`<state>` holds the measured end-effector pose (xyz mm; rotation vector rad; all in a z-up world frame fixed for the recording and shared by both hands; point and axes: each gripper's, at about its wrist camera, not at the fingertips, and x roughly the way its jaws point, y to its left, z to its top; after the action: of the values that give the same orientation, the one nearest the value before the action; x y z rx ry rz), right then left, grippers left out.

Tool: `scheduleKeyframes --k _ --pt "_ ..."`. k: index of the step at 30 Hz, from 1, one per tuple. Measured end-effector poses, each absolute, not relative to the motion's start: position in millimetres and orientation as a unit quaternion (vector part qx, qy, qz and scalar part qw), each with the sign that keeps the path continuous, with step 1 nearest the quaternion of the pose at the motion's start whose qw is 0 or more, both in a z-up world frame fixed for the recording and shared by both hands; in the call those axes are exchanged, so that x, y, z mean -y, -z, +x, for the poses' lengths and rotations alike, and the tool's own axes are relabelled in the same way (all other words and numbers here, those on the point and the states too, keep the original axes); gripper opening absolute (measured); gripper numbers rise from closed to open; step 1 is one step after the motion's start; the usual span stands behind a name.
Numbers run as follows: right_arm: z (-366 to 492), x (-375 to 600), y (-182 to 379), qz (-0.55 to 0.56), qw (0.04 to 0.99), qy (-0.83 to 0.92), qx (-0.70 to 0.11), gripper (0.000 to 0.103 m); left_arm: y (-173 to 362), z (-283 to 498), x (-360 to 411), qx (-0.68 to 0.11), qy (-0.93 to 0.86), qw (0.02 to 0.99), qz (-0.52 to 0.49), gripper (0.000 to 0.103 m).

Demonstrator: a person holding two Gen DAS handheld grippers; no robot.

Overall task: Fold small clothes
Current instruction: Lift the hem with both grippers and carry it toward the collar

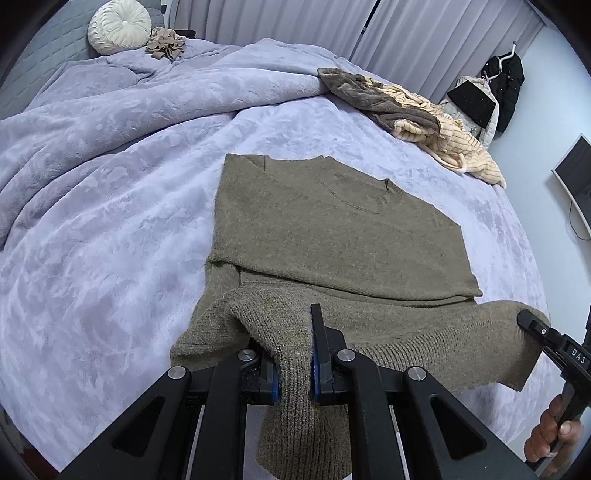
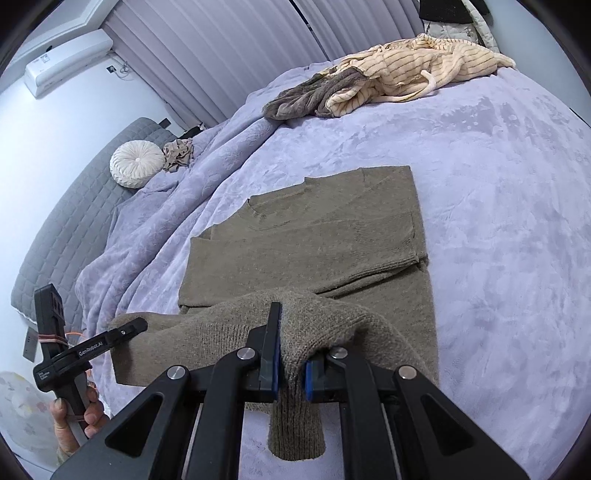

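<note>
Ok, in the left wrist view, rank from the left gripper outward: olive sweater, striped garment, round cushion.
1. Olive sweater: hem clamped in the left gripper.
2. Striped garment: upper right, at the bed's far edge.
3. Round cushion: top left, by the headboard.

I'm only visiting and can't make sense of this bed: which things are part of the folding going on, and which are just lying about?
Part of the job:
- olive sweater, its lower hem lifted
- left gripper, fingers shut on the hem
- right gripper, fingers shut on the hem

Just lying about:
- cream striped garment
- grey-brown garment
- round white cushion
- beige crumpled cloth
- lilac blanket
</note>
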<state>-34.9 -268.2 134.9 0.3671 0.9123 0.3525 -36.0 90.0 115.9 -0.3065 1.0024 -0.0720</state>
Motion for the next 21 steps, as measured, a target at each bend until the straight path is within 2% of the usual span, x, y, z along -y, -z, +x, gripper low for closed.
scheduleKeyframes --k 21 --pt "14.1 260.2 -145.4 0.163 0.872 -0.150 -0.437 0.010 -129.3 12.8 -91.1 -0.477 0.041 0.866 -0.145 0.013"
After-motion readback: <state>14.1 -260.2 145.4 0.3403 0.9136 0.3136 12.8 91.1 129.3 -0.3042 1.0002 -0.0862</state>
